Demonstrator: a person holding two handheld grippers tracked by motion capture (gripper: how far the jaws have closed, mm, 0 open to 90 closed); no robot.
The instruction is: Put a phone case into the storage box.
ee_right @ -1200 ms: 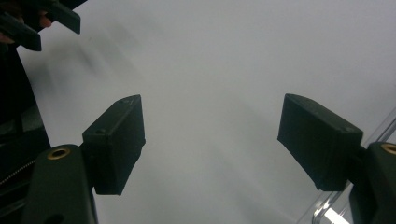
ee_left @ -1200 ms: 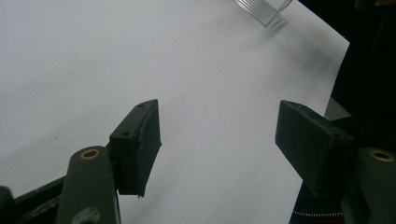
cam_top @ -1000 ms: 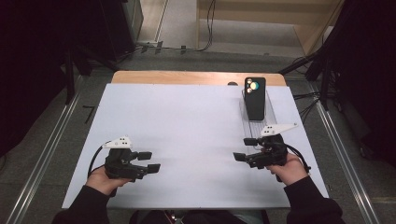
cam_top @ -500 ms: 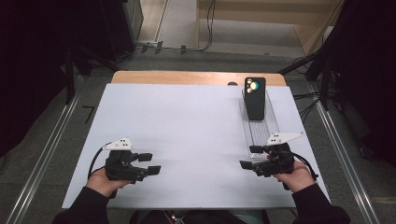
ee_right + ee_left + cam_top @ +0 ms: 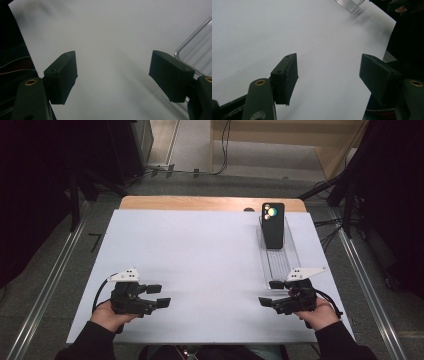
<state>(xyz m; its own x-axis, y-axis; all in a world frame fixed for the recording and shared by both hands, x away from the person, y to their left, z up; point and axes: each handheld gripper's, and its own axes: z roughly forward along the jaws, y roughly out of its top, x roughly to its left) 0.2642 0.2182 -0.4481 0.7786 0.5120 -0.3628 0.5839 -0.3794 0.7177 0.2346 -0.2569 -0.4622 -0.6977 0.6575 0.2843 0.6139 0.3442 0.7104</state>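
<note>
The right gripper [image 5: 273, 296] has drawn back toward the near edge, off the clear tray [image 5: 280, 262] at the table's [image 5: 200, 250] right, leaving the phone [image 5: 273, 225] propped at the tray's far end, so I judge that placing done. Both it and the left gripper [image 5: 156, 296] rest spread and empty, with wide bare table between them.

You have one phone [image 5: 273, 224], one clear tray [image 5: 280, 265] at two o'clock, and two grippers: left [image 5: 157, 296], right [image 5: 271, 293].
</note>
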